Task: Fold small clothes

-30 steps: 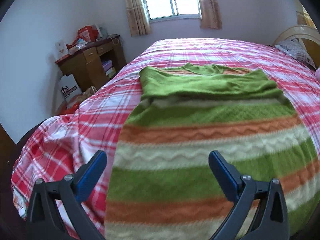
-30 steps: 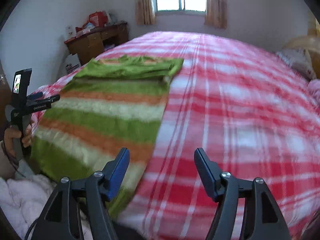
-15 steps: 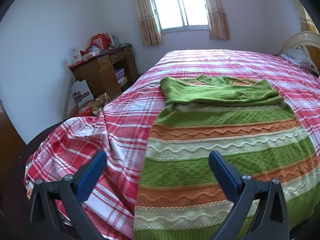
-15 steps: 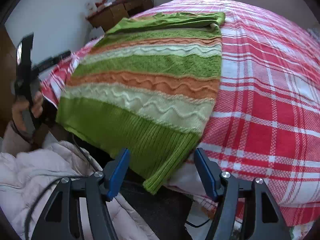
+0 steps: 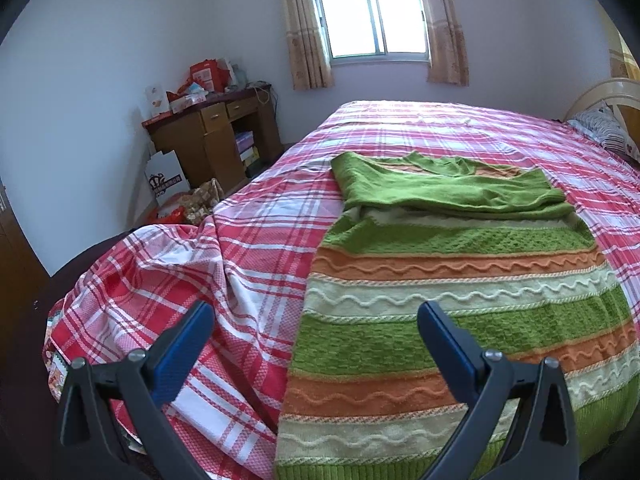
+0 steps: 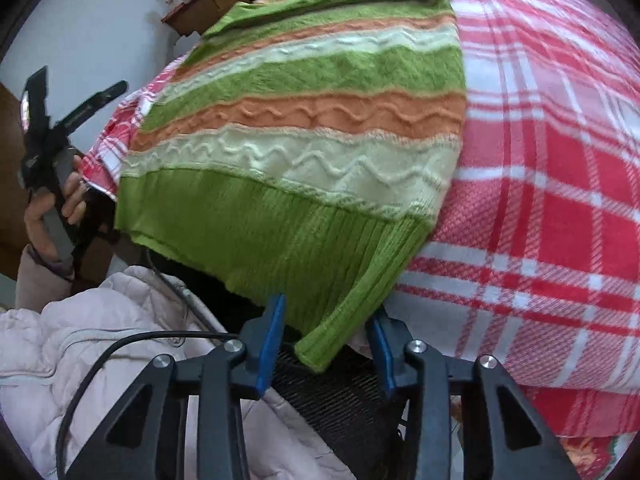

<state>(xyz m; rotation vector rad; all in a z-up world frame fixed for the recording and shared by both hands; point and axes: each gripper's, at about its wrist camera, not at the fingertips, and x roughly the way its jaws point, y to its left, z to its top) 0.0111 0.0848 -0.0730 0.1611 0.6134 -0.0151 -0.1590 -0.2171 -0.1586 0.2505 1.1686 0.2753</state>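
A striped green, orange and cream knitted sweater (image 5: 460, 304) lies on the red plaid bed (image 5: 256, 252), its sleeves folded across the far end. Its ribbed green hem (image 6: 280, 236) hangs over the bed's near edge. My left gripper (image 5: 316, 328) is open and empty, hovering above the sweater's near left edge. My right gripper (image 6: 326, 332) is open, its jaws on either side of the hem's lower right corner (image 6: 320, 348), not closed on it. The left gripper also shows in the right wrist view (image 6: 52, 132), held in a hand.
A wooden desk (image 5: 212, 136) with clutter stands by the far left wall, with bags (image 5: 168, 180) on the floor beside it. A pillow (image 5: 604, 128) lies at the far right. A pale padded jacket (image 6: 100, 360) and a black cable (image 6: 120, 344) lie below the bed edge.
My right gripper has dropped down to the sweater's hanging hem corner and narrowed its jaws around it. My left gripper has pulled back and shifted left off the sweater.
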